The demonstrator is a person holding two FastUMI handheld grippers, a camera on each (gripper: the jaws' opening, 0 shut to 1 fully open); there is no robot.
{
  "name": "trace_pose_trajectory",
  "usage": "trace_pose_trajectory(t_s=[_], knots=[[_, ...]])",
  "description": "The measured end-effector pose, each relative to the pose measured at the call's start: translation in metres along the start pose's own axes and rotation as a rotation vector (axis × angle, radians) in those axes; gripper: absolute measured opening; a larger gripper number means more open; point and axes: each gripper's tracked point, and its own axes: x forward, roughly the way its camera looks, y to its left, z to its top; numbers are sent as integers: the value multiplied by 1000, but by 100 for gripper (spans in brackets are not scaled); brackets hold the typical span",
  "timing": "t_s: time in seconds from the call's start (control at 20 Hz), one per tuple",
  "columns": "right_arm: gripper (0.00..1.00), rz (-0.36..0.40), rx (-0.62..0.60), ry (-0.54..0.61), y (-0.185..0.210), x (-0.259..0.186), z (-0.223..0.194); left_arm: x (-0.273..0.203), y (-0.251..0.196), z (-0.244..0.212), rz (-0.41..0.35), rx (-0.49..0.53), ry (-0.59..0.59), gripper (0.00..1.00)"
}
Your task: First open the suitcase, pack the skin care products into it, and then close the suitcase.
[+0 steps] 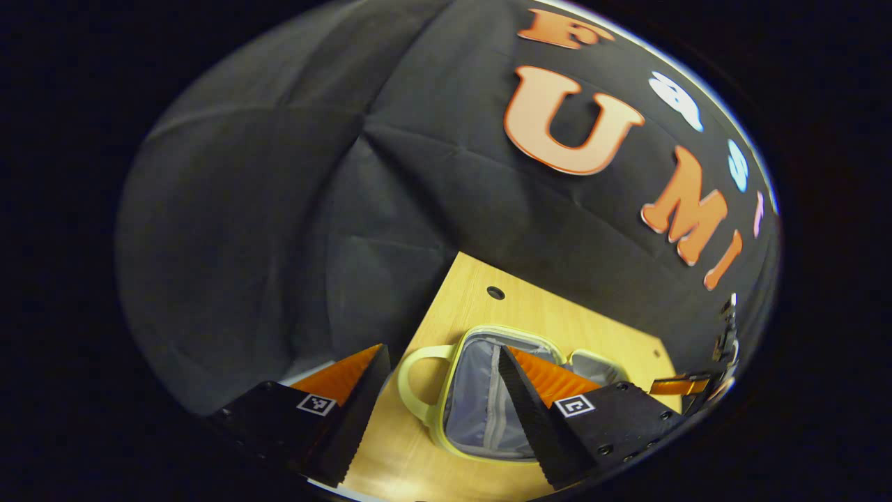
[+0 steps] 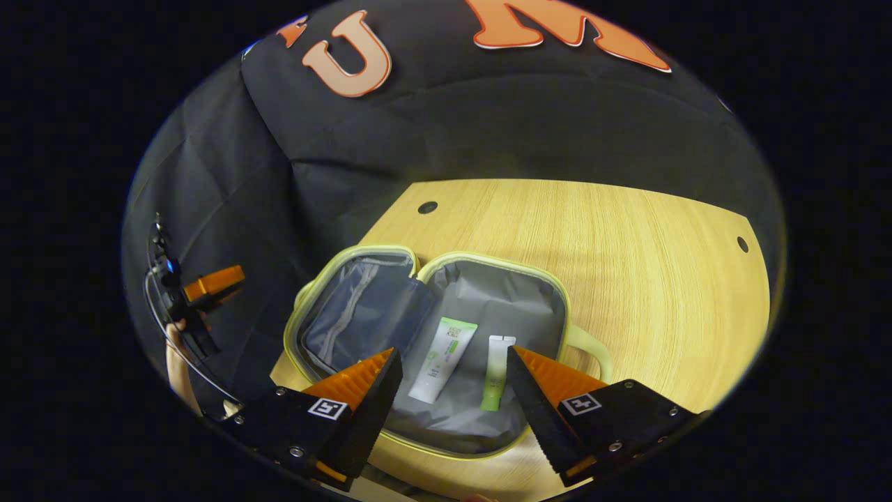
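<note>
The pale yellow suitcase (image 2: 566, 307) lies open flat on the wooden table (image 2: 627, 244), grey lining up. Two skin care tubes rest in its right half: a white-and-green tube (image 2: 442, 359) and a smaller green tube (image 2: 496, 373). My right gripper (image 2: 453, 362) hovers open just above these tubes with nothing between its fingers. In the left gripper view the open suitcase (image 1: 481, 397) shows with its handle (image 1: 411, 380) toward the left. My left gripper (image 1: 442, 359) is open and empty, near the handle side. The left gripper (image 2: 209, 282) also appears far left in the right gripper view, held by a hand.
The table (image 1: 488, 307) has small dark holes (image 2: 427, 207) near its back corners. Black cloth walls close in behind and to the left. Bare wood lies to the right of the suitcase.
</note>
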Motion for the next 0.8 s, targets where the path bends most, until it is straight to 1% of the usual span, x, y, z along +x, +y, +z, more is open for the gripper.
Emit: trace_pose_trajectory(t_s=[0.15, 0.2, 0.3, 0.35, 0.4, 0.45, 0.6, 0.65, 0.7, 0.8], knots=[[96, -8, 62, -40, 3, -9, 10, 28, 25, -14, -88, -228, 44, 96], [96, -4, 85, -54, 5, -11, 13, 40, 34, -22, -114, -298, 55, 98], [96, 6, 127, -66, 9, -16, 18, 60, 53, -35, -138, -417, 81, 98], [95, 6, 140, -68, 9, -16, 18, 68, 60, -43, -155, -460, 102, 98], [96, 1, 146, -71, 8, -16, 18, 73, 62, -54, -175, -489, 133, 98], [96, -9, 151, -68, 7, -16, 15, 82, 66, -64, -180, -510, 152, 98], [96, -27, 177, -40, 5, -16, 3, 100, 65, -79, -217, -550, 187, 98], [96, -33, 188, -34, 4, -16, 0, 104, 62, -84, -234, -554, 200, 100], [96, -38, 197, -28, 2, -17, -3, 107, 63, -88, -236, -552, 207, 96], [96, -51, 211, -26, -3, -18, -6, 115, 57, -91, -249, -540, 224, 94]])
